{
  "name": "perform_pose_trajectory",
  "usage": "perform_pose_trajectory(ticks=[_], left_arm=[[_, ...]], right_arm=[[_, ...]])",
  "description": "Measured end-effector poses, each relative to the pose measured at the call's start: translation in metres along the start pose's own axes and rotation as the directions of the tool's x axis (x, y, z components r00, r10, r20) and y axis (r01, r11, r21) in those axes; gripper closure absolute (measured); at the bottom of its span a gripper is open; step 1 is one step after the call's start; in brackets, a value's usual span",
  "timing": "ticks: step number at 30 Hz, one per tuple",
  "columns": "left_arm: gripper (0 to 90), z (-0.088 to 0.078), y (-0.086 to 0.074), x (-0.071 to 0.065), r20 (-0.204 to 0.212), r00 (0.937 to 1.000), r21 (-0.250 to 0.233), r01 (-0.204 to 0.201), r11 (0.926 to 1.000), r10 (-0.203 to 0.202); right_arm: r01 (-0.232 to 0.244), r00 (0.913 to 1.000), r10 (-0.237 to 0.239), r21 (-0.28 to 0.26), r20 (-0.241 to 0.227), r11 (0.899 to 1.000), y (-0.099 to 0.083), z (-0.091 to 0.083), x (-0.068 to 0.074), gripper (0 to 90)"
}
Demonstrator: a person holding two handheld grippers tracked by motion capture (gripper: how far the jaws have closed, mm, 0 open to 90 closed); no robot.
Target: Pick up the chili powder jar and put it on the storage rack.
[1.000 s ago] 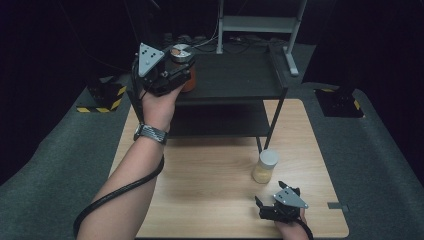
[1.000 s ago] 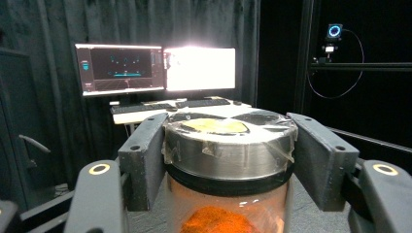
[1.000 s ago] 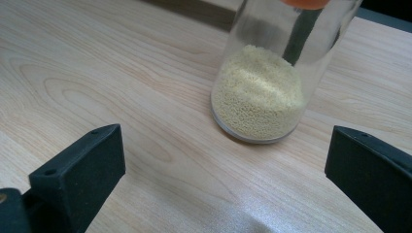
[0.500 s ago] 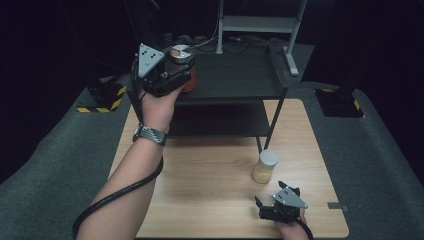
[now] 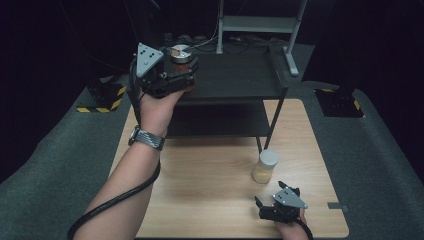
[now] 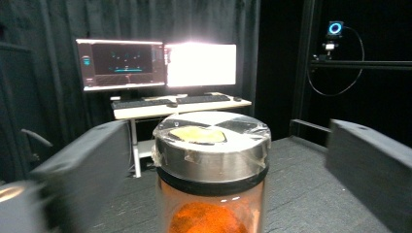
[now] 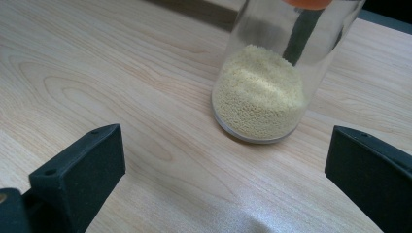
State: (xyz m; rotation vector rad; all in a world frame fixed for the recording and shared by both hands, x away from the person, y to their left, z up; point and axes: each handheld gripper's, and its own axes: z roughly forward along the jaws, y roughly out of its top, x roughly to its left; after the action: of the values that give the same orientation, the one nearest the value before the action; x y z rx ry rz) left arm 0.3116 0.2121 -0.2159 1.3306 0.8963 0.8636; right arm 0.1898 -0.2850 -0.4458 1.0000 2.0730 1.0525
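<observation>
A glass jar of orange powder (image 5: 179, 55) with a metal lid stands on the top of a black two-tier shelf (image 5: 235, 80). My left gripper (image 5: 181, 70) is around it. Its jaws have just been opening and now stand wide on both sides of the jar (image 6: 212, 165), with a gap on each side. A second jar (image 5: 265, 167), holding pale yellow grains, stands on the wooden table (image 5: 200, 190). My right gripper (image 5: 270, 193) rests open just in front of that jar (image 7: 262, 92), apart from it.
The shelf's lower tier sits over the far half of the table, and a thin leg (image 5: 272, 125) comes down close to the grain jar. Grey mats border the table. Monitors and a keyboard desk (image 6: 180, 102) lie beyond the shelf.
</observation>
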Motion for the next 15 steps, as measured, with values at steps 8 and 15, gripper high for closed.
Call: perform_pose_trajectory(ticks=[8,15], left_arm=[[0.3,-0.012,0.002,0.0,-0.011,0.9999,0.016,0.005,0.9999,-0.005],[0.3,-0.022,-0.005,0.003,-0.013,0.9999,0.016,0.006,0.9999,-0.005]], right_arm=[[0.0,1.0,0.0,0.001,0.003,1.0,0.0,0.0,0.001,0.0],[-0.001,1.0,0.001,0.001,0.003,1.0,0.0,0.0,0.001,0.0]])
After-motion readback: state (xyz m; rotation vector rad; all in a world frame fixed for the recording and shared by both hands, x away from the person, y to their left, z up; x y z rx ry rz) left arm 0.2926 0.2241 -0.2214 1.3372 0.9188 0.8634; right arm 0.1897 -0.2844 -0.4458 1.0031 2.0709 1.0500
